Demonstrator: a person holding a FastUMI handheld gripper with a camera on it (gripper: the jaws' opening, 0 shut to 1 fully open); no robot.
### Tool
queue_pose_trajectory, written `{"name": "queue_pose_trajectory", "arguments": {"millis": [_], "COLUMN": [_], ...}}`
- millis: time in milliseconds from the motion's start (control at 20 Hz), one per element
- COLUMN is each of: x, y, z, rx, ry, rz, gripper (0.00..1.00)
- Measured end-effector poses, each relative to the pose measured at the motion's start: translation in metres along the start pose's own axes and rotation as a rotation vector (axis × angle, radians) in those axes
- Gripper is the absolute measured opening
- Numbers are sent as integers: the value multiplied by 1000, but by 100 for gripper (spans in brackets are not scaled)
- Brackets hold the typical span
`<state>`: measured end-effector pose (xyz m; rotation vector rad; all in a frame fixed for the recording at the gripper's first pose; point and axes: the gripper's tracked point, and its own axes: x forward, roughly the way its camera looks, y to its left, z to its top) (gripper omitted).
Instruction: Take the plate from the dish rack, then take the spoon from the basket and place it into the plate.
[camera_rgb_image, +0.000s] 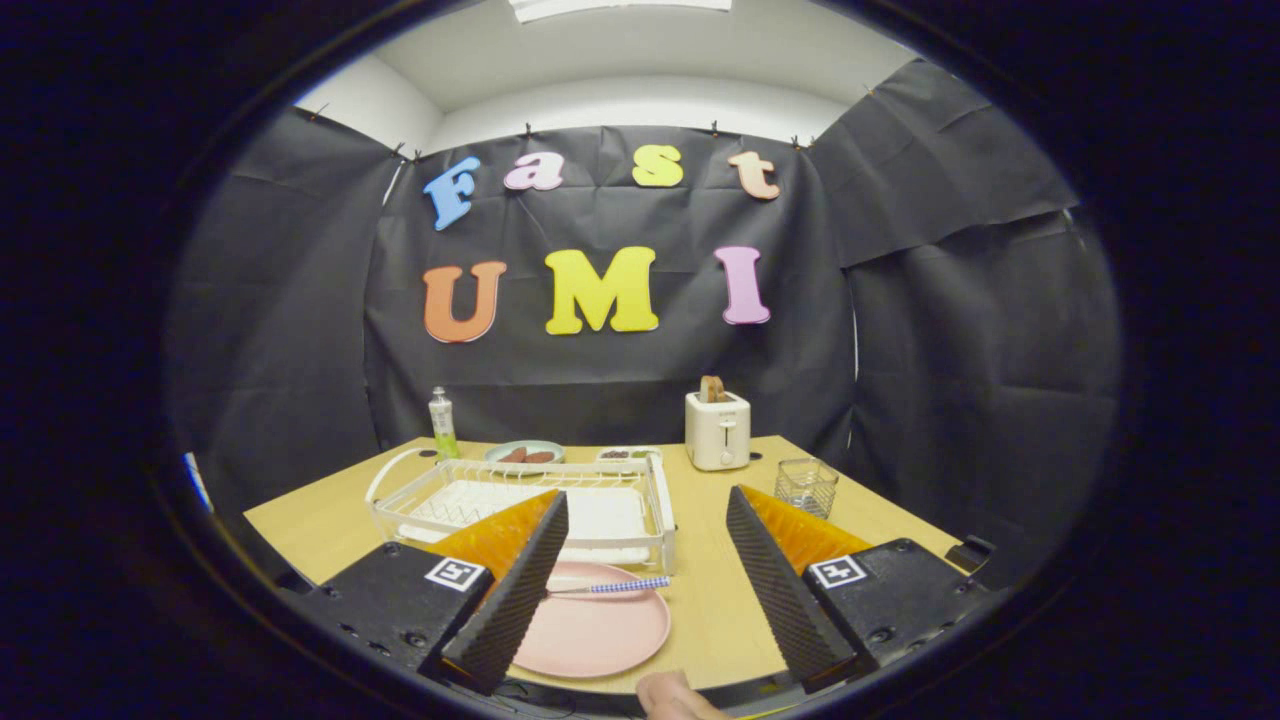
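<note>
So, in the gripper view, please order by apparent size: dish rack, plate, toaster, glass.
1. Dish rack, widest.
2. Plate, partly behind a finger and nearest the camera, so it looks bigger than it may be.
3. Toaster.
4. Glass, farther back.
The gripper is open, holding nothing.

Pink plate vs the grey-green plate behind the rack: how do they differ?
The round pink plate lies near, between the open hand-held gripper fingers; the grey-green plate sits beyond the white wire dish rack. The pink plate carries a spoon with a blue checked handle; the grey-green plate holds dark reddish food. Both lie flat on the wooden table.
</note>
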<state>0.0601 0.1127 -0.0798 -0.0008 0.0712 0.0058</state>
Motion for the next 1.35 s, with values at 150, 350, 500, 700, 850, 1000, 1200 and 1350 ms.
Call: {"name": "queue_pose_trajectory", "arguments": {"millis": [150, 350, 500, 700, 850, 1000, 1200, 1350], "x": [-26, -57, -78, -96, -99, -97, -96, -95], "y": [-2, -17, -15, -25, -25, -32, -33, -40], "z": [23, 49, 61, 76, 73, 69, 63, 61], "rx": [12, 7, 22, 1, -22, -25, 2, 0], "ry": [-7, -32, -45, -102, -105, -96, -86, -84], "rz": [28, 1, 32, 12, 28, 27, 58, 46], "gripper": [100, 100, 100, 100, 100, 100, 100, 100]}}
